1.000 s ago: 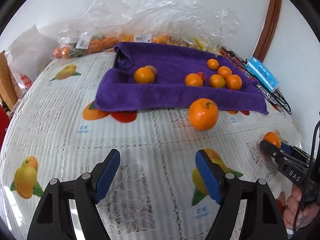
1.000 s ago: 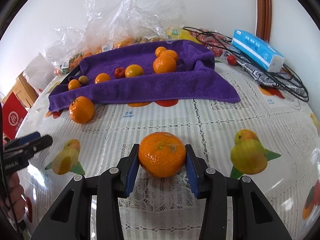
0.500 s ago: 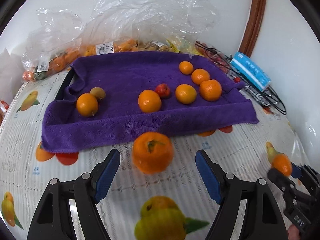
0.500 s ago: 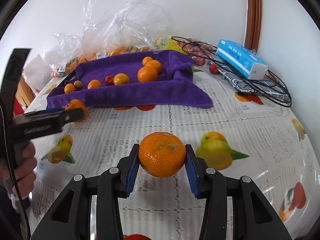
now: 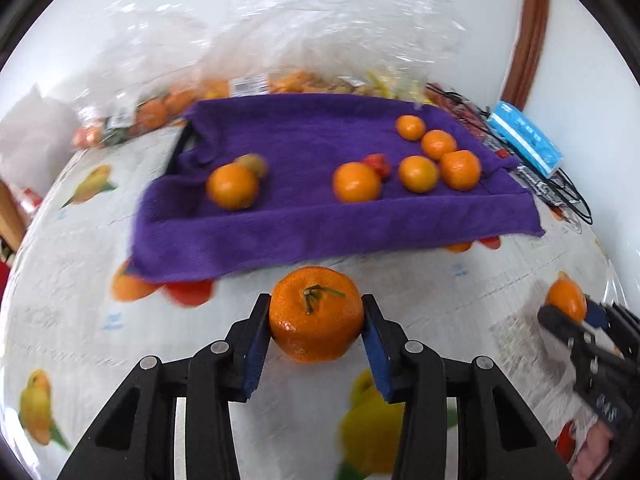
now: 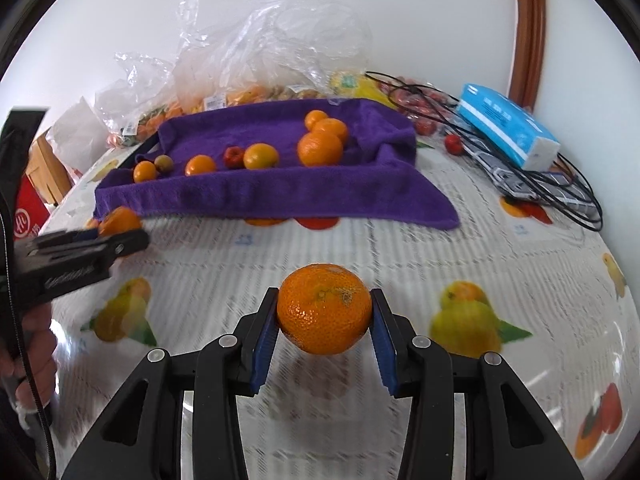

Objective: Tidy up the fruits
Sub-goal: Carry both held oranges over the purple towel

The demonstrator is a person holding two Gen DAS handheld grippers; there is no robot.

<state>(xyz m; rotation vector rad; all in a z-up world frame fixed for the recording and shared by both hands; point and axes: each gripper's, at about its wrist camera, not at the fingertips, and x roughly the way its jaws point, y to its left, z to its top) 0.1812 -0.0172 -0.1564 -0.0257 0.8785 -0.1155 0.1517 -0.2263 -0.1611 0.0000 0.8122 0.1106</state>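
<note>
A purple towel (image 5: 320,216) lies on the fruit-print tablecloth with several small oranges, one red fruit (image 5: 378,164) and a brownish one (image 5: 252,164) on it. Just in front of the towel, my left gripper (image 5: 316,314) is closing its jaws on a stemmed orange (image 5: 316,332), and the blue pads touch both its sides. My right gripper (image 6: 324,312) is shut on a second orange (image 6: 324,320) above the tablecloth. Each gripper also shows in the other's view with its orange: the right gripper (image 5: 576,314) at the right edge, the left gripper (image 6: 120,236) at the left.
Clear plastic bags of fruit (image 6: 248,80) are heaped behind the towel against the white wall. A blue tissue pack (image 6: 508,128) and black cables (image 6: 560,188) lie at the right rear. A red box (image 6: 28,216) stands off the table's left side. A hand (image 6: 36,352) holds the left gripper.
The left gripper came up to the stemmed orange in front of the towel and closed from wide open onto it. The right gripper kept its grip on its orange.
</note>
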